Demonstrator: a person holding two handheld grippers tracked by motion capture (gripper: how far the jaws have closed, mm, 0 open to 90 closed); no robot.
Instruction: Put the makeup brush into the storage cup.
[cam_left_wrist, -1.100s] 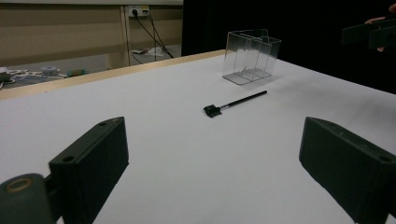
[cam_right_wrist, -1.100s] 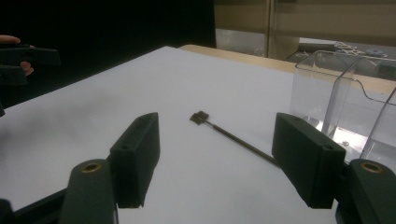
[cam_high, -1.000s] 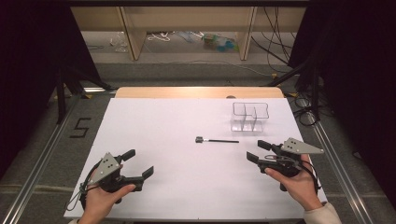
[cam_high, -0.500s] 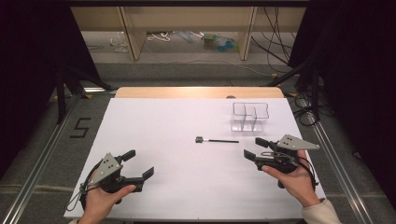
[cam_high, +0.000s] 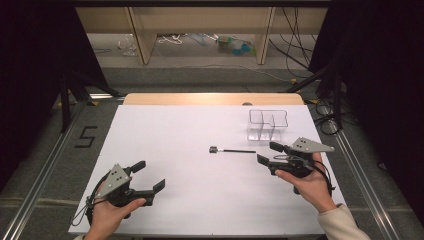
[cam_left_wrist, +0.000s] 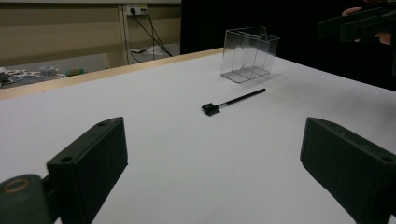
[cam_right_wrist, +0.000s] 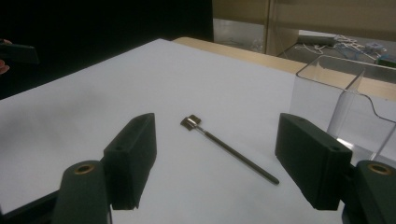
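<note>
A thin black brush (cam_high: 231, 150) with a small flat head lies on the white table (cam_high: 190, 135), right of centre; it also lies ahead in the left gripper view (cam_left_wrist: 233, 101) and between the jaws' line of sight in the right gripper view (cam_right_wrist: 229, 148). A clear plastic divided holder (cam_high: 268, 124) stands behind it (cam_left_wrist: 249, 53) (cam_right_wrist: 343, 109). My right gripper (cam_high: 266, 153) is open, just right of the brush's handle end, not touching it. Near the front left edge, my left gripper (cam_high: 148, 175) is open and holds nothing.
A wooden strip (cam_high: 212, 98) borders the table's far edge. Beyond it stand a shelf frame and cables on the floor (cam_high: 200, 42). Metal rails (cam_high: 40, 170) run along both sides of the table.
My right gripper has moved left and forward toward the brush's handle end. The left gripper and the brush have stayed in place.
</note>
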